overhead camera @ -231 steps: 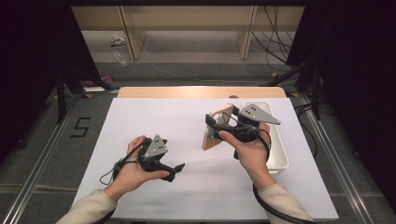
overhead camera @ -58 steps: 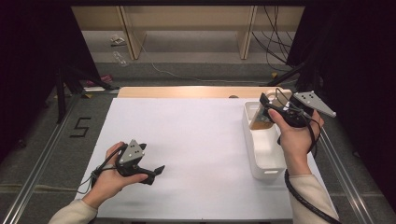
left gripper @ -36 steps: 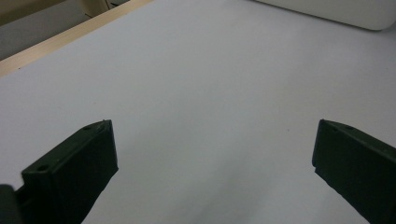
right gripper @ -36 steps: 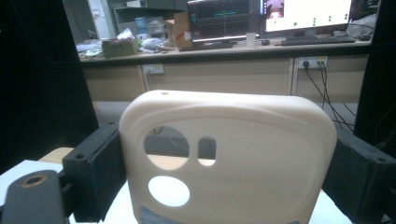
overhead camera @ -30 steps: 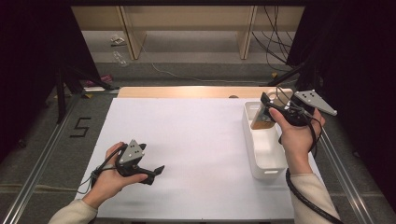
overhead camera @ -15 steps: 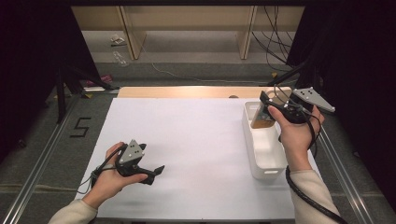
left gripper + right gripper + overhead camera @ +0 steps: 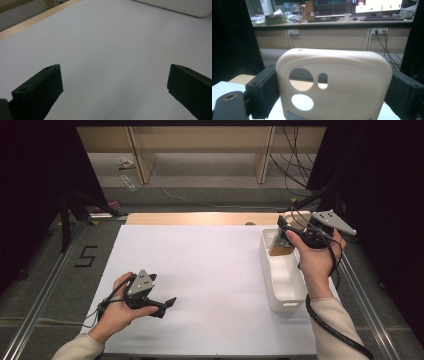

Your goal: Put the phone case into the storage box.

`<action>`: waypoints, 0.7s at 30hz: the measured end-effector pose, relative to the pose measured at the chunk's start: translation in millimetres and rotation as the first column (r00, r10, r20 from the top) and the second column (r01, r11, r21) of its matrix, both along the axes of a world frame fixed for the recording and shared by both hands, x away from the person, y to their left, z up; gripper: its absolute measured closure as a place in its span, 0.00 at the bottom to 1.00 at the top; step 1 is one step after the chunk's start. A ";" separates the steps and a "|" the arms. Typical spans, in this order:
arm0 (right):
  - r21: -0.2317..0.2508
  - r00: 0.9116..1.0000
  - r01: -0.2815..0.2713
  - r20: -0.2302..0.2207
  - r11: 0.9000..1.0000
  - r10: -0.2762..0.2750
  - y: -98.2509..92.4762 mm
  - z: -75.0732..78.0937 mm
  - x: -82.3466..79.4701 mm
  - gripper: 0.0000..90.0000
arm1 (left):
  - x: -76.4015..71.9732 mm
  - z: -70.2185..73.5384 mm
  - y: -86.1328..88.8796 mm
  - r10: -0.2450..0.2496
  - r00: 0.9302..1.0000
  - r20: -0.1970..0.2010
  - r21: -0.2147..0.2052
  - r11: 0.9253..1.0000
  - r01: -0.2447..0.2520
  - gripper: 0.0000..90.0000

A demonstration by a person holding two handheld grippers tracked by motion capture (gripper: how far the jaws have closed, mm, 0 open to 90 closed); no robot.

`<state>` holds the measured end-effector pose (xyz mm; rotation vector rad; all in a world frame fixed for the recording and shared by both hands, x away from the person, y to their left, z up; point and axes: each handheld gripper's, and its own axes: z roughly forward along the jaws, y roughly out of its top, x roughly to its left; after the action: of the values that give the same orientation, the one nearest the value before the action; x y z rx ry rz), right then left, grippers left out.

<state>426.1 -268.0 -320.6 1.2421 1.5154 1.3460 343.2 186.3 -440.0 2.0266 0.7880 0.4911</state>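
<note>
A cream plastic plate (image 7: 342, 82) with rounded corners, two round holes and a slot stands upright between the jaws of my right gripper (image 7: 332, 92), which press on its two side edges. From above, that right gripper (image 7: 289, 227) holds the plate (image 7: 281, 246) over the far end of a white bin (image 7: 285, 287), and the plate's lower edge dips inside the bin's walls. My left gripper (image 7: 169, 302) rests low over the white table cover (image 7: 210, 270) at the near left. Its jaws are wide apart, and between them the left gripper (image 7: 113, 87) has only bare white cover.
The white bin's rounded edge (image 7: 180, 6) lies far off in the left gripper view. A wooden table edge (image 7: 200, 218) runs along the back. Metal rails (image 7: 45, 285) flank the table. A desk with monitors (image 7: 362, 6) stands beyond.
Since the earliest frame my right hand has carried the plate from mid-table to the bin, and my left hand has drawn back to the near left. Over the last second nothing visibly moved.
</note>
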 end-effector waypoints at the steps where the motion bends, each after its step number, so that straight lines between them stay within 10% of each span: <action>1: 0.000 1.000 -0.001 -0.002 1.000 0.001 0.0 0.0 0.7 0.13 | 0.0 0.0 0.0 0.000 1.000 0.000 -0.001 1.000 0.000 0.00; 21: -0.002 1.000 0.005 -0.017 1.000 -0.005 1.4 -0.9 12.7 0.13 | 0.5 -0.2 0.6 0.003 1.000 -0.002 -0.005 1.000 -0.003 0.00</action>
<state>438.8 -266.7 -321.5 1.2584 1.5240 1.3334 343.7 186.9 -440.2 2.0215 0.7931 0.4880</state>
